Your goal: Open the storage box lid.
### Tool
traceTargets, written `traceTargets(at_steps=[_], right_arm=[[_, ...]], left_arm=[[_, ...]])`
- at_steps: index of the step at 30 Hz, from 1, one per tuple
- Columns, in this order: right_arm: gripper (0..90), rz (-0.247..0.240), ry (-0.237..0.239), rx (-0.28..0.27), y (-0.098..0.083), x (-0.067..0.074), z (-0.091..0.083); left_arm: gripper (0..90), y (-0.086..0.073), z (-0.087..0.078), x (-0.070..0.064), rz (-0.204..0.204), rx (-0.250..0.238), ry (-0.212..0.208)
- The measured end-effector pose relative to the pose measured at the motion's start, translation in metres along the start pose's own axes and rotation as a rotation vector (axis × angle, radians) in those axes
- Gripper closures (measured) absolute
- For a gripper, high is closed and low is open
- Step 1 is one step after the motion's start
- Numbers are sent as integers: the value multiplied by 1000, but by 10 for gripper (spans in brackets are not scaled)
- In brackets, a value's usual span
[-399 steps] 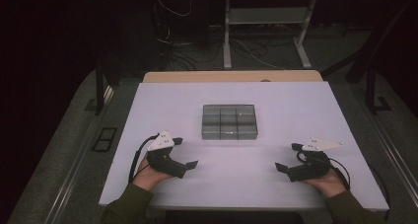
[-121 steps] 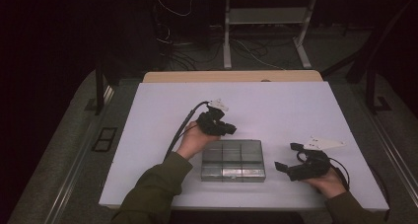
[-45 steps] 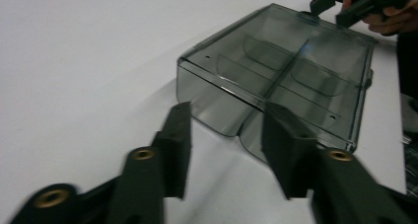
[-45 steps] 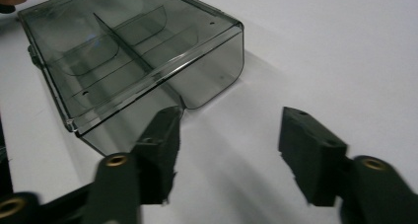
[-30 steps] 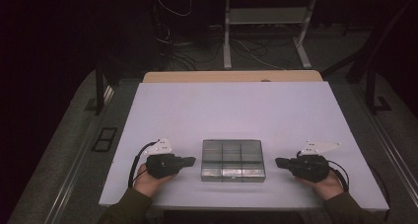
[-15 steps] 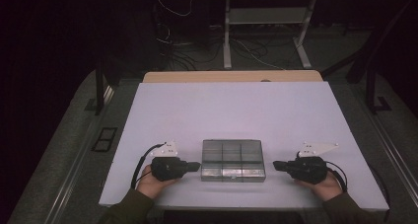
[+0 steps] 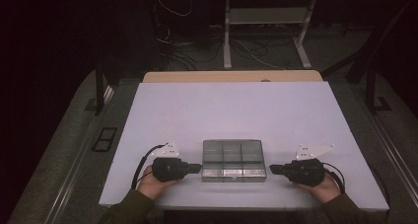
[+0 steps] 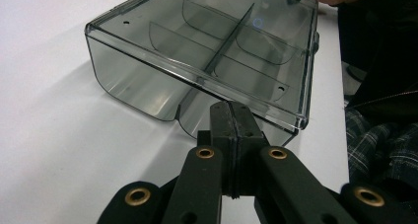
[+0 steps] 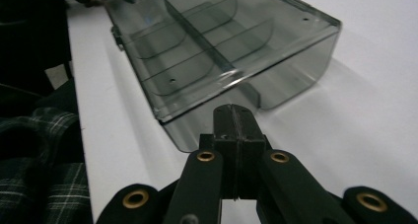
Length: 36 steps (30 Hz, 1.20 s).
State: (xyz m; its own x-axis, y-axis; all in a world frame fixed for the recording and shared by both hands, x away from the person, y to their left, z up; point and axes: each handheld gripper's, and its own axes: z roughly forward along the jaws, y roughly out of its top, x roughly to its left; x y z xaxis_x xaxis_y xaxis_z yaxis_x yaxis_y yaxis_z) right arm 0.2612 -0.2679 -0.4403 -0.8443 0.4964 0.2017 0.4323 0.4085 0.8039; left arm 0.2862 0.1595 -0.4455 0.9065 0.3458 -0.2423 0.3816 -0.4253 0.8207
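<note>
Box between both grippers: left, right. Fingers closed, empty, tips just at box end walls. Bare table beyond.

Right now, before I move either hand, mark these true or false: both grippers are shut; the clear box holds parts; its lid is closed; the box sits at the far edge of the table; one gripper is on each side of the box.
1. Both grippers are shut. True: the left gripper and right gripper have their jaws pressed together.
2. The clear compartment box holds parts. False: its compartments look empty.
3. Its lid is closed. True.
4. The box sits at the far edge of the table. False: it lies near the person's edge.
5. One gripper is on each side of the box. True.
</note>
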Motion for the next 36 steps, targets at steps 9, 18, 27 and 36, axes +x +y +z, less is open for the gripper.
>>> traceTargets(at_steps=[9,18,27,36], right_arm=[[893,-18,30,16,1,5,4],[894,-23,40,19,1,6,7],[894,-18,40,24,2,7,7],[895,-20,41,23,2,7,7]], left_arm=[[889,0,0,0,-3,-3,-2],[889,0,0,0,0,-1,0],[890,0,1,-1,-5,-6,10],[890,1,0,-1,-5,-2,12]])
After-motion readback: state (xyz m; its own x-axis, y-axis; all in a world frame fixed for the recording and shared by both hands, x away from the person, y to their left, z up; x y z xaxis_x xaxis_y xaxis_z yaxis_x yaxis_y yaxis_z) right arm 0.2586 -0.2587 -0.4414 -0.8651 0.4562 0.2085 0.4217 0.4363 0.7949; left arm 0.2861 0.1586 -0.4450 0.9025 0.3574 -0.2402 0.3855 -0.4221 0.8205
